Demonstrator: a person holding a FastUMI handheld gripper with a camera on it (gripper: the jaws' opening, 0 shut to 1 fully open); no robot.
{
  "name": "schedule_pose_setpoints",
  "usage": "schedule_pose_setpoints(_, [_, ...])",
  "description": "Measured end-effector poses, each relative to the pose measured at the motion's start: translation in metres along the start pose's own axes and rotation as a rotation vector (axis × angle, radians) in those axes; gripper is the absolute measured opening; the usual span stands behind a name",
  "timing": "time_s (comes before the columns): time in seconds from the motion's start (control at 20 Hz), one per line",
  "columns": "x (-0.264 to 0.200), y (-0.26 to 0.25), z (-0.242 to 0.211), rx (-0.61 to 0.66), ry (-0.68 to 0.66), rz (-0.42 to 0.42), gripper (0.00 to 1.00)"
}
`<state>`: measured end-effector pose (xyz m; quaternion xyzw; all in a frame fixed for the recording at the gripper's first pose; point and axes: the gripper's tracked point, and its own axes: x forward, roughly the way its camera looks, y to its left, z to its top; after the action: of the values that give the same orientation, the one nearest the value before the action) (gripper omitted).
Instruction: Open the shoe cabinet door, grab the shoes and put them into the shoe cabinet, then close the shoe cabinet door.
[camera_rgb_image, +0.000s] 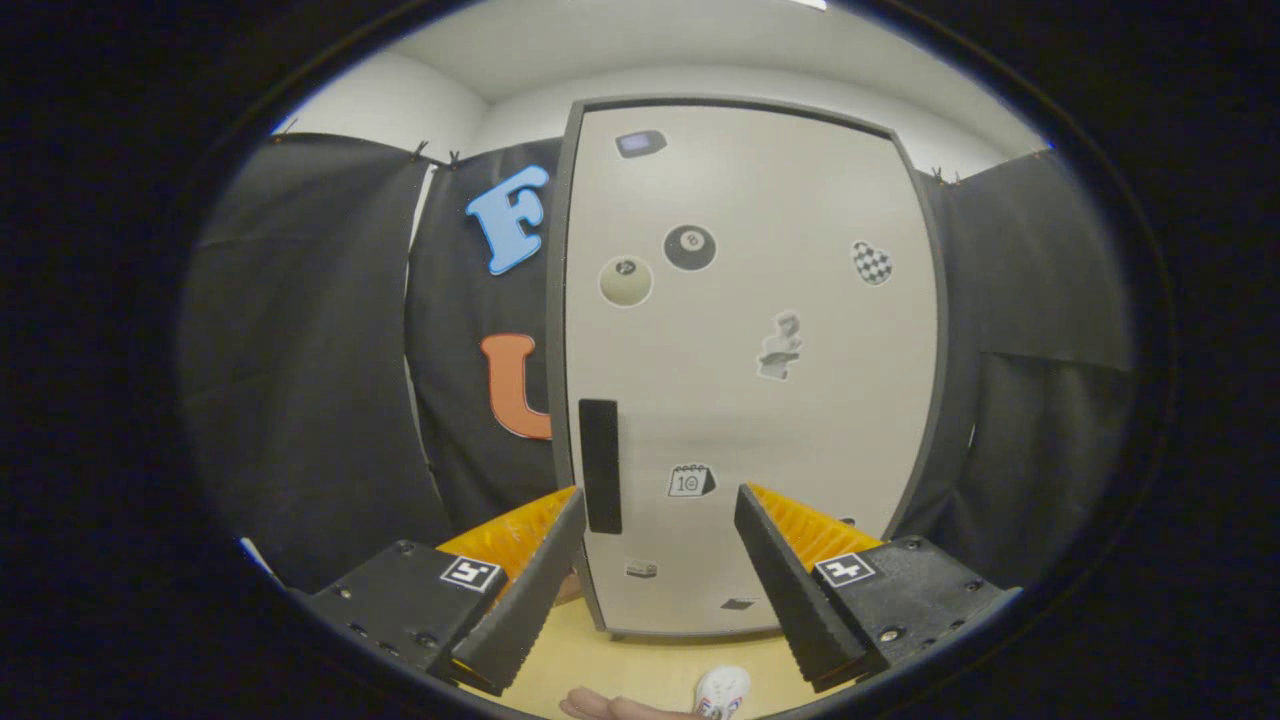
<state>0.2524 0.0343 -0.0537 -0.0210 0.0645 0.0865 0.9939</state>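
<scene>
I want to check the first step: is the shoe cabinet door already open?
No, the cabinet door sits flush and shut in its dark frame, with the open gripper fingers apart before its black handle.

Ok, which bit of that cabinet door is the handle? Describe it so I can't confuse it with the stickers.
Start at the tall pale shoe cabinet door, shut, standing ahead of the open gripper. Go to the door's left edge, low down, just beyond the left finger's tip. The handle is the plain black upright bar there, unlike the small picture stickers scattered over the door, such as the black ball.
</scene>
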Motion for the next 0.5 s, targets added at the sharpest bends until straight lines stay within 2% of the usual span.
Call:
schedule_pose_setpoints(0.2, [0.051, 0.013, -0.003, -0.008, 0.023, 0.013, 0.99])
schedule_pose_setpoints(0.35, [0.080, 0.018, -0.014, 0.007, 0.057, 0.006, 0.95])
schedule_pose_setpoints(0.45, [0.093, 0.014, -0.022, 0.028, 0.083, -0.022, 0.82])
schedule_pose_setpoints(0.5, [0.094, 0.020, -0.022, 0.044, 0.083, -0.001, 0.73])
